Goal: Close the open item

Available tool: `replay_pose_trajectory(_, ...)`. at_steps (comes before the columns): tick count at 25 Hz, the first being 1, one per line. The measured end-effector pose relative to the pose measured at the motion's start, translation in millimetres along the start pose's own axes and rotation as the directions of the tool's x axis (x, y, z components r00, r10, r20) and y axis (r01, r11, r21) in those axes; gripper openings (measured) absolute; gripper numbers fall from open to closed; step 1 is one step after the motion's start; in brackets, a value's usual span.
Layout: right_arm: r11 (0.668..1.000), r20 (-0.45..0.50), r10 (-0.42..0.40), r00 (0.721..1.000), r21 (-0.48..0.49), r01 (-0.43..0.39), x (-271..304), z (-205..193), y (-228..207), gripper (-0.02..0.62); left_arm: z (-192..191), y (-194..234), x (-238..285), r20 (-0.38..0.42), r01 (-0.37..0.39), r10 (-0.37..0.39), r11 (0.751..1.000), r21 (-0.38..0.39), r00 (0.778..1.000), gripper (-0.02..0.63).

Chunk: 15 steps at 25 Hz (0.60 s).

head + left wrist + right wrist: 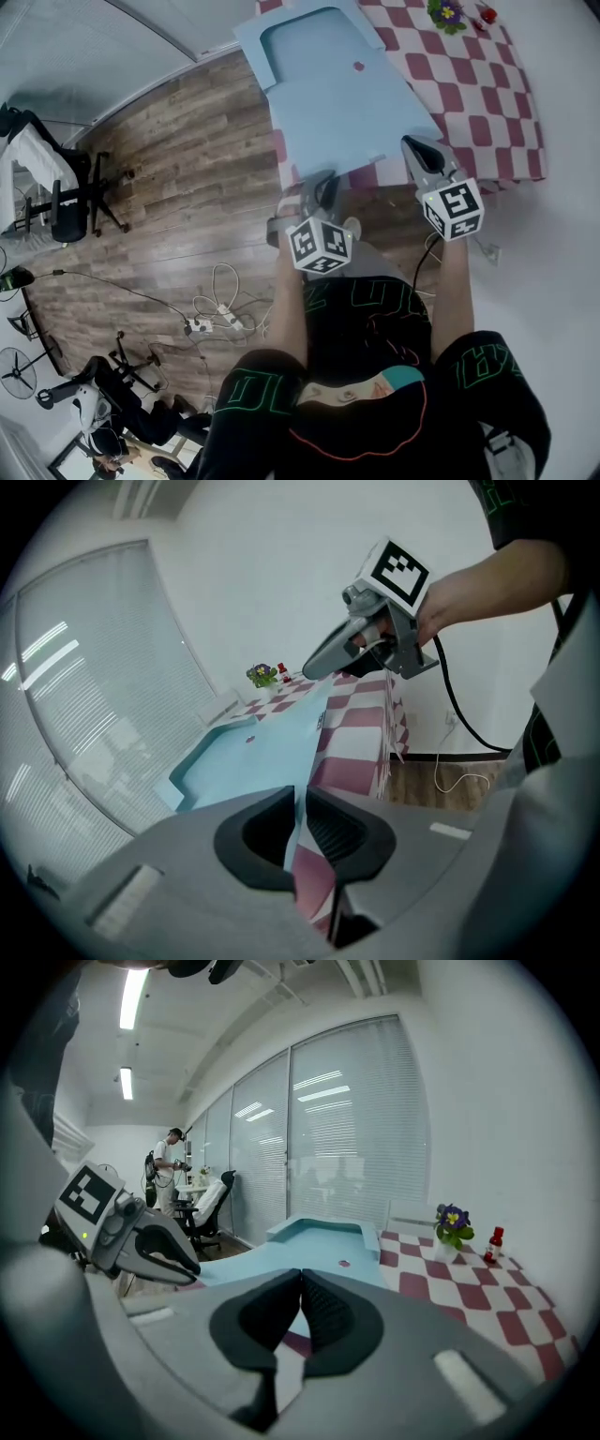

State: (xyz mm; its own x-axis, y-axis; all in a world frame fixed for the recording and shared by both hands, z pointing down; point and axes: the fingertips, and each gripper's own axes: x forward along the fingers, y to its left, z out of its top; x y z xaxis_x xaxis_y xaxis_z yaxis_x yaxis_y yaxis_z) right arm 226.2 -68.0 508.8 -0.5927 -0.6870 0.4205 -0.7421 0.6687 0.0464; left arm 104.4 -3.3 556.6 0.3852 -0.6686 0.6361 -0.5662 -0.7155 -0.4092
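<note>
An open light blue box (328, 84) lies flat on a red-and-white checked table (487, 94) at twelve o'clock. The left gripper (302, 803) pinches the box's near edge, while the right gripper (300, 1283), at the box's five o'clock, has its jaws pressed together. Green lettering (253, 389) on the person's black clothing is too warped to read.

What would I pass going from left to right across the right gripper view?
left gripper → light blue box → potted purple flowers → red bottle

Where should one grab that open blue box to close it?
Grip the blue box by its flat flap's near edge, coming from the front of the table: that edge is thin, free and nearest. The left gripper pinches it there.
</note>
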Motion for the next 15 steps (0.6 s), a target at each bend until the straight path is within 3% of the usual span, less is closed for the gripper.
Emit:
replay_pose_trajectory(3,0.999,-0.015,0.027,1.0,-0.046,-0.028,-0.4,0.6,-0.1,0.002,5.6,8.4,-3.0,0.018,-0.012,0.012,1.0,0.003,1.0,0.046)
replay_pose_trajectory(5,0.995,-0.043,0.046,0.998,-0.088,-0.05,0.6,1.9,0.8,0.119,9.6,14.3,-5.2,0.029,-0.02,0.02,1.0,0.007,0.999,0.042)
replay_pose_trajectory(8,0.977,-0.098,0.057,0.994,-0.2,-0.076,3.3,4.5,0.5,0.121,16.6,23.1,-6.6,0.045,-0.033,0.033,0.999,0.019,0.998,0.038)
replay_pose_trajectory(12,0.928,-0.172,0.088,0.981,-0.344,-0.143,5.6,5.4,2.7,0.121,25.1,33.8,-9.3,0.062,-0.053,0.051,0.998,0.033,0.997,0.033)
replay_pose_trajectory(15,0.871,-0.245,0.064,0.967,-0.459,-0.174,8.4,5.4,0.4,0.122,29.4,41.2,-12.1,0.069,-0.07,0.067,0.996,0.047,0.995,0.032)
